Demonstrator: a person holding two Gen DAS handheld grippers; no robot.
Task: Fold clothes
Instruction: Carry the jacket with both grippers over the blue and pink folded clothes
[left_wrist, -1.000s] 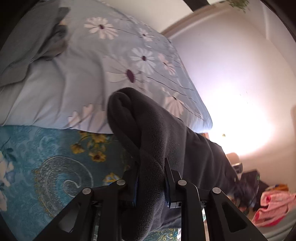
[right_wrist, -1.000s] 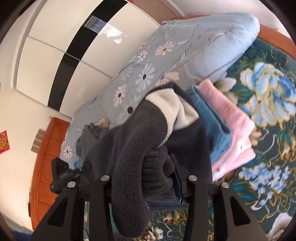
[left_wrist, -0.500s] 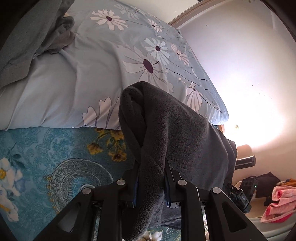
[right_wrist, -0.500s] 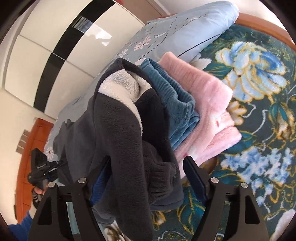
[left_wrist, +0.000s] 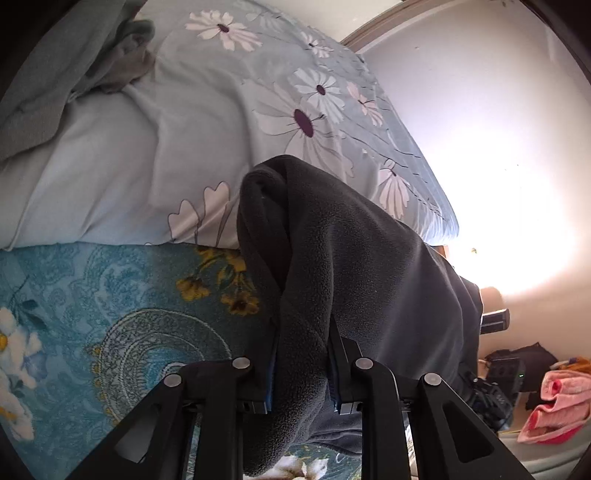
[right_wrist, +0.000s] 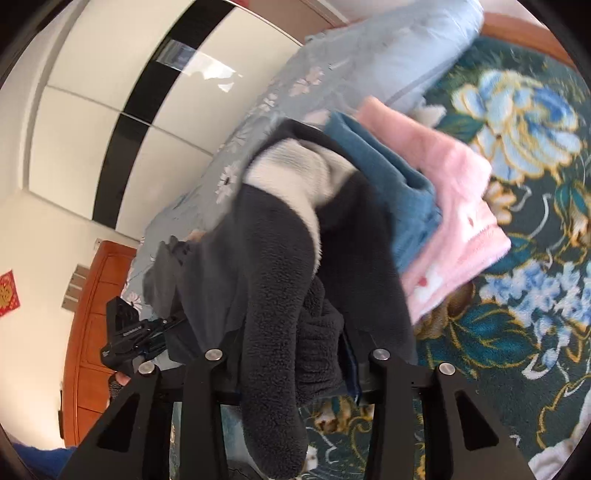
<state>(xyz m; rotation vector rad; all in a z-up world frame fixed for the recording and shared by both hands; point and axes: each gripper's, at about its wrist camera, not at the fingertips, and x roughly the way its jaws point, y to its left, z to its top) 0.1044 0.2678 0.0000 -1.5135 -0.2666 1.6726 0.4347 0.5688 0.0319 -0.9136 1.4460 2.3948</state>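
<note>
Dark grey fleece garment (left_wrist: 362, 280) bunched, its cream lining (right_wrist: 295, 173) exposed

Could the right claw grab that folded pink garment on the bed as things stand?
Probably not yet. The right claw is closing with the dark fleece garment bunched between its fingers, and that bundle hangs between it and the pink garment; it would have to let go first.
</note>
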